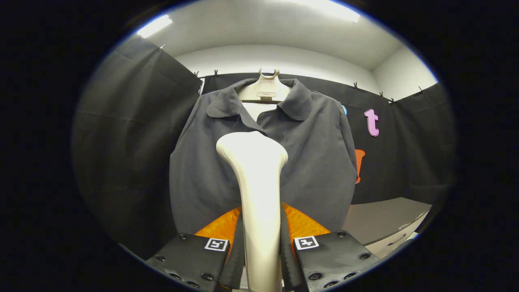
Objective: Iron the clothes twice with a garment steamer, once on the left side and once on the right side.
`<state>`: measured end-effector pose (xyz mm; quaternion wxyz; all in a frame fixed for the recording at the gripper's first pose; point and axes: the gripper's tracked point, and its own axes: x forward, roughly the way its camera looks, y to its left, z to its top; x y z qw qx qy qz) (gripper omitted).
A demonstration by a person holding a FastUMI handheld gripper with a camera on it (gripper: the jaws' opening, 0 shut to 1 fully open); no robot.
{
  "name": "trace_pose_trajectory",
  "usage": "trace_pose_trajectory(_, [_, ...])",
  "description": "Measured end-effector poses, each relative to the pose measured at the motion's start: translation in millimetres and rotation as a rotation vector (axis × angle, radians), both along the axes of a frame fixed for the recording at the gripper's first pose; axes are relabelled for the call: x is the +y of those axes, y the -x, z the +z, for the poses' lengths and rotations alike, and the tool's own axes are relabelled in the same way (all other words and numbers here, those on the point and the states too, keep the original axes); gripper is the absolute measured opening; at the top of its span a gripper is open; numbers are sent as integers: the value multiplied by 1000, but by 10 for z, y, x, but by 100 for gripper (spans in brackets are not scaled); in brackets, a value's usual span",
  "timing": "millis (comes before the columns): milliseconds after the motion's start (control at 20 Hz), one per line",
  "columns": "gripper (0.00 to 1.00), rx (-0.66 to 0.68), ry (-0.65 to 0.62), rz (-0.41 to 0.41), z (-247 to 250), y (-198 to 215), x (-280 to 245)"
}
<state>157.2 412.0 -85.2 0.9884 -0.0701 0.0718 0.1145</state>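
Steamer (259, 190) stands clenched in the claw (261, 247), both fingers pressed on its handle, head up against the chest of the dark shirt (316, 162), just below the collar, with the shirt on a pale hanger (265, 87) and a grey counter (385, 219) beside its hem. Risk, as I judge it: head sits near the shirt's middle, so a pass could drift and miss one side, or drag cloth. No brand or writing legible on steamer or shirt.

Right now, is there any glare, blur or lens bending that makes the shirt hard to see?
Gripper view: the steamer, clamped between the tongs, glares where the light hits its handle; fisheye bending curves the booth walls; the dark shirt on its hanger is sharp and evenly lit, and the ceiling lights blow out.
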Motion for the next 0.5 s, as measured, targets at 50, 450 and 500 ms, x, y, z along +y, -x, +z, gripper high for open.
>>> trace_pose_trajectory(50, [45,-2,-14,23,27,-54,108])
trace_pose_trajectory(450, [45,-33,-15,120,117,-243,623])
trace_pose_trajectory(500, [45,-31,-10,122,100,-273,653])
